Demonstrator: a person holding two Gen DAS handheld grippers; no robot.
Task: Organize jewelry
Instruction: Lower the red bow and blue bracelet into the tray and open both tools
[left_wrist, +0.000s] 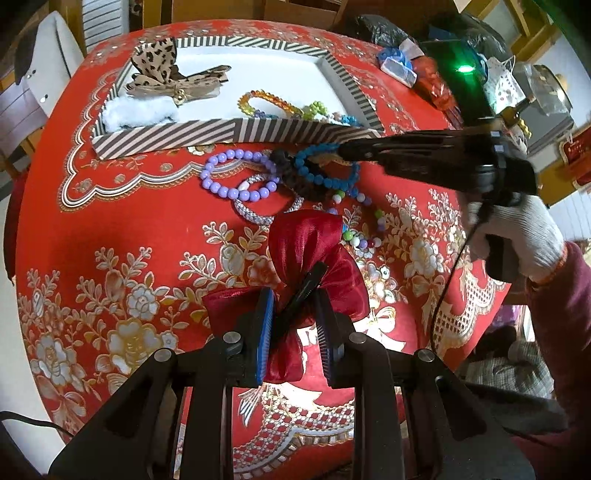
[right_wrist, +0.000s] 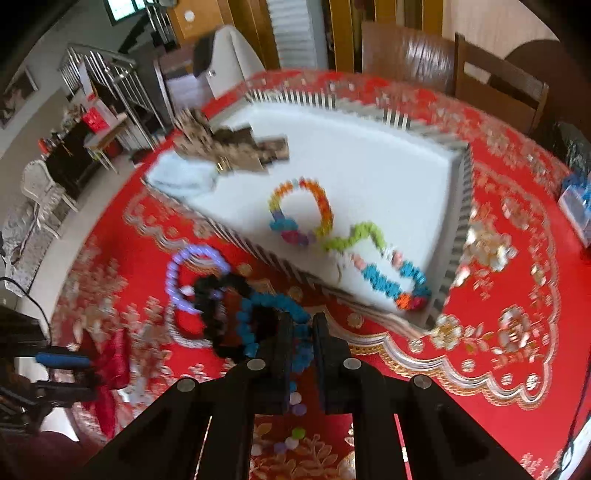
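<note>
My left gripper (left_wrist: 295, 321) is shut on a red organza bow hair clip (left_wrist: 314, 251), held a little above the red tablecloth. My right gripper (right_wrist: 302, 332) reaches into a tangle of bracelets beside the striped box (left_wrist: 166, 136). Its narrow jaws are shut on a blue bead bracelet (right_wrist: 277, 302), also seen in the left wrist view (left_wrist: 317, 151). A purple bead bracelet (left_wrist: 229, 173), a black band (right_wrist: 218, 295) and a silver woven bangle (left_wrist: 258, 214) lie tangled with it. Inside the box lie a leopard bow (left_wrist: 166, 74), a white fluffy band (left_wrist: 136, 112) and a rainbow bracelet (right_wrist: 299, 210).
A gloved hand (left_wrist: 524, 229) holds the right gripper. A multicolour bead string (left_wrist: 365, 229) trails on the cloth near the red bow. Bags and blue packets (left_wrist: 397, 62) crowd the table's far right edge. Wooden chairs (right_wrist: 406, 55) stand behind the table.
</note>
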